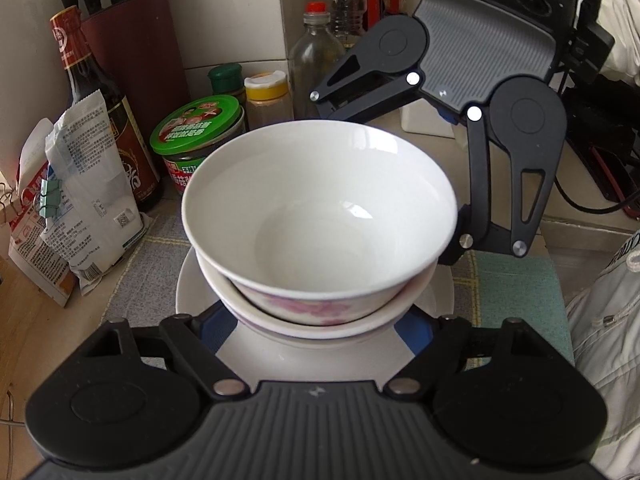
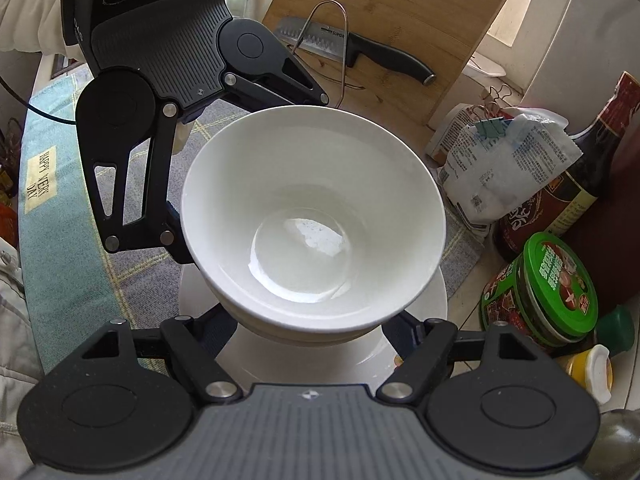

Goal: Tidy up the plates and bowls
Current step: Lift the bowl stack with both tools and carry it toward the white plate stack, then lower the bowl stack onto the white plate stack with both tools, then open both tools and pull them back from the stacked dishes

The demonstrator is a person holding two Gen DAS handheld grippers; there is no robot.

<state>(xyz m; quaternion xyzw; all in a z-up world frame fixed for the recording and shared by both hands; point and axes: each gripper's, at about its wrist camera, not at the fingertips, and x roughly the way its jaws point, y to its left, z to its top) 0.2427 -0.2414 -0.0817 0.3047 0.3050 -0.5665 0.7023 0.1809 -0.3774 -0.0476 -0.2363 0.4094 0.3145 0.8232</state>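
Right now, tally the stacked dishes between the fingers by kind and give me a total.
Bowls: 2, the top bowl nested in the lower bowl
Plates: 1, the white plate under them
Total: 3

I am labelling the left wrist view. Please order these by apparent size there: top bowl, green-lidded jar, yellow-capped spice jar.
1. top bowl, largest, though nearest the camera
2. green-lidded jar
3. yellow-capped spice jar, smallest, though farthest back

A knife (image 2: 360,50) lies on a cutting board (image 2: 400,20); a sauce bottle (image 1: 104,120) stands beside a green-lidded jar (image 1: 198,128).
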